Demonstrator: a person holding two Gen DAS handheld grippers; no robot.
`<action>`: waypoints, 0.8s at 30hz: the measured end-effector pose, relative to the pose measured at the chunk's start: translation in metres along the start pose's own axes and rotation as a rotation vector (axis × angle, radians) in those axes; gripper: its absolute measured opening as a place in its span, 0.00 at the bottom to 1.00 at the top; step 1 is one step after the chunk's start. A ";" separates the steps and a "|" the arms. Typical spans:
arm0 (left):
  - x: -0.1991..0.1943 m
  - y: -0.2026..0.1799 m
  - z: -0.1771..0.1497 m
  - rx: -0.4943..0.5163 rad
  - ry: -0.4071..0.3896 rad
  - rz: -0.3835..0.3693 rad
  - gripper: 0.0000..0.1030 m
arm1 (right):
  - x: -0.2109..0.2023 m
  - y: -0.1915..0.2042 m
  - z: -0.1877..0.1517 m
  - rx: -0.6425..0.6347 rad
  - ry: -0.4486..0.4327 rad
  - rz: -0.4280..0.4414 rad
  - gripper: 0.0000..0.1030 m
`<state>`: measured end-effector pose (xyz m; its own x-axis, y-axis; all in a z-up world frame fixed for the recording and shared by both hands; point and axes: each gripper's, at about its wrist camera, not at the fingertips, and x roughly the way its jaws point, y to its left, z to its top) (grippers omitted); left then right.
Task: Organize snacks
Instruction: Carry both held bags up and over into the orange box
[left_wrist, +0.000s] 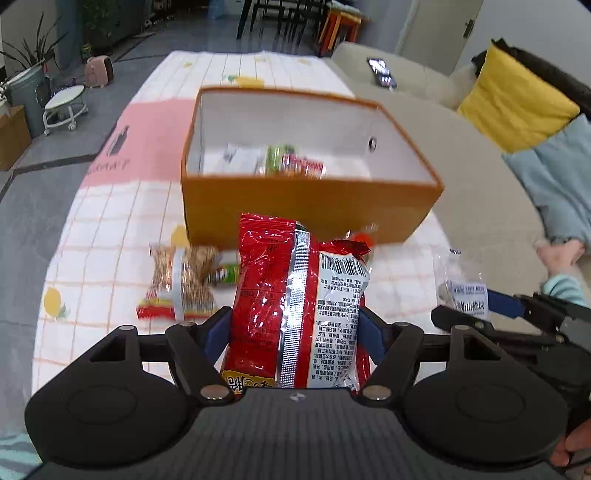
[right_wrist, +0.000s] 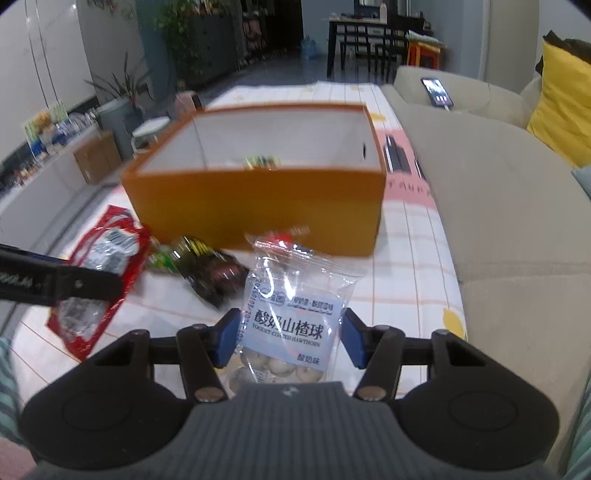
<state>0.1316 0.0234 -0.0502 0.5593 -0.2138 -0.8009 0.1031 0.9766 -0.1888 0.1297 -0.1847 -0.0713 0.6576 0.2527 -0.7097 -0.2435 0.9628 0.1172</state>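
Left gripper (left_wrist: 295, 328) pinches red snack bag (left_wrist: 291, 306); right gripper (right_wrist: 290, 338) pinches hawthorn ball packet (right_wrist: 291, 310), both w/ orange box (left_wrist: 306, 214) just beyond.

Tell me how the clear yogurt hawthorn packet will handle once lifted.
The clear hawthorn packet is thin crinkled film, so it probably flops above the right gripper. The few pale balls sit low, so it is likely light and bottom-heavy. The glossy film may slip between the pads.

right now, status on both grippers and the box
Left hand-held gripper shut on red foil snack packet. Right around clear hawthorn-ball bag. Orange cardboard box ahead, unobstructed.
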 end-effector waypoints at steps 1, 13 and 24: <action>-0.004 -0.002 0.006 0.006 -0.010 -0.004 0.80 | -0.005 0.001 0.004 -0.002 -0.009 0.006 0.54; -0.013 -0.011 0.091 0.022 -0.078 -0.076 0.80 | -0.017 -0.005 0.103 -0.102 -0.047 0.089 0.54; 0.042 -0.018 0.154 0.024 -0.012 -0.064 0.80 | 0.064 -0.024 0.189 -0.169 0.069 0.075 0.54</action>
<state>0.2799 0.0000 0.0070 0.5606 -0.2762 -0.7807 0.1587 0.9611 -0.2260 0.3120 -0.1738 0.0117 0.5838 0.3105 -0.7502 -0.4099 0.9103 0.0577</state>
